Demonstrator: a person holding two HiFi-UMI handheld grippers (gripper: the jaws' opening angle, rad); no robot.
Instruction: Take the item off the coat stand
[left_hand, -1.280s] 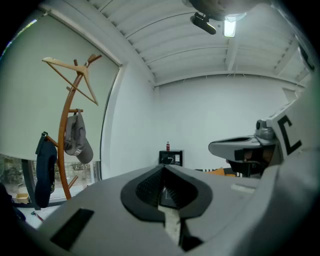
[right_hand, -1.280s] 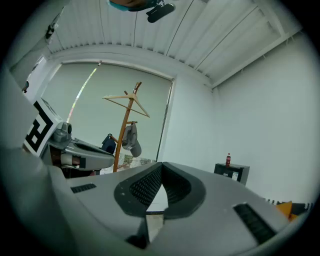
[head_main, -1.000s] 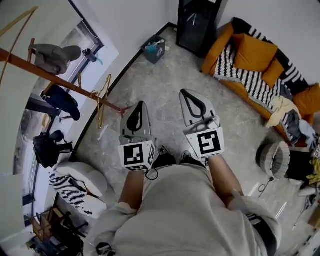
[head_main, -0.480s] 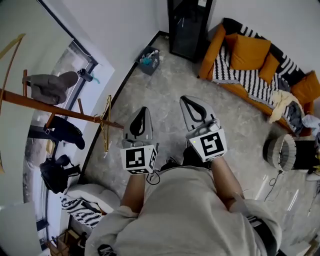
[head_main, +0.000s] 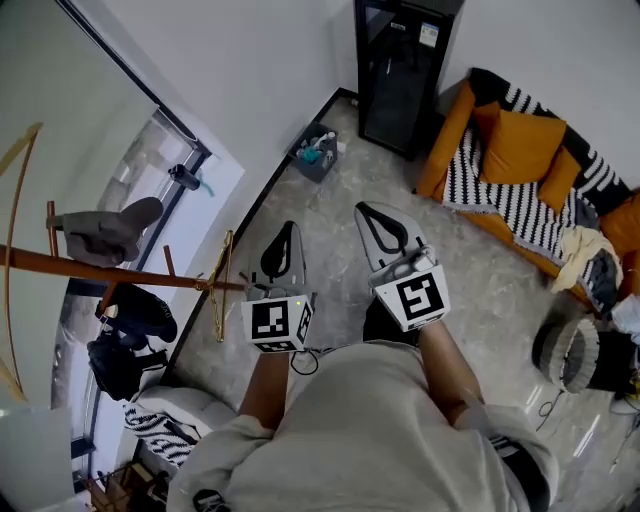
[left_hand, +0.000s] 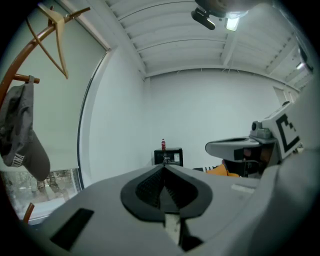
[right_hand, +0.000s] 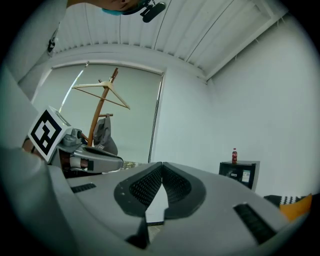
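Note:
A brown wooden coat stand (head_main: 120, 271) is at the left of the head view. A grey cap (head_main: 110, 232) hangs on one peg, dark bags (head_main: 130, 318) hang lower, and a wooden hanger (head_main: 218, 290) hangs near the top. My left gripper (head_main: 287, 227) is shut and empty, close to the stand's tip but apart from it. My right gripper (head_main: 369, 209) is shut and empty beside it. In the left gripper view the cap (left_hand: 20, 135) hangs at the far left, well away from the closed jaws (left_hand: 164, 167). The right gripper view shows stand (right_hand: 101, 107) and cap (right_hand: 105, 132) beyond its closed jaws (right_hand: 161, 164).
A black cabinet (head_main: 402, 70) stands in the corner with a red bottle (right_hand: 234, 155) on top. An orange sofa (head_main: 520, 165) with a striped throw lines the right wall. A small bin (head_main: 318, 152) sits by the wall; a round basket (head_main: 568, 352) is at the right.
The view has swung: the coat stand slid down and left in the head view, and the cabinet came further into view. Both grippers stay shut, side by side, about where they were.

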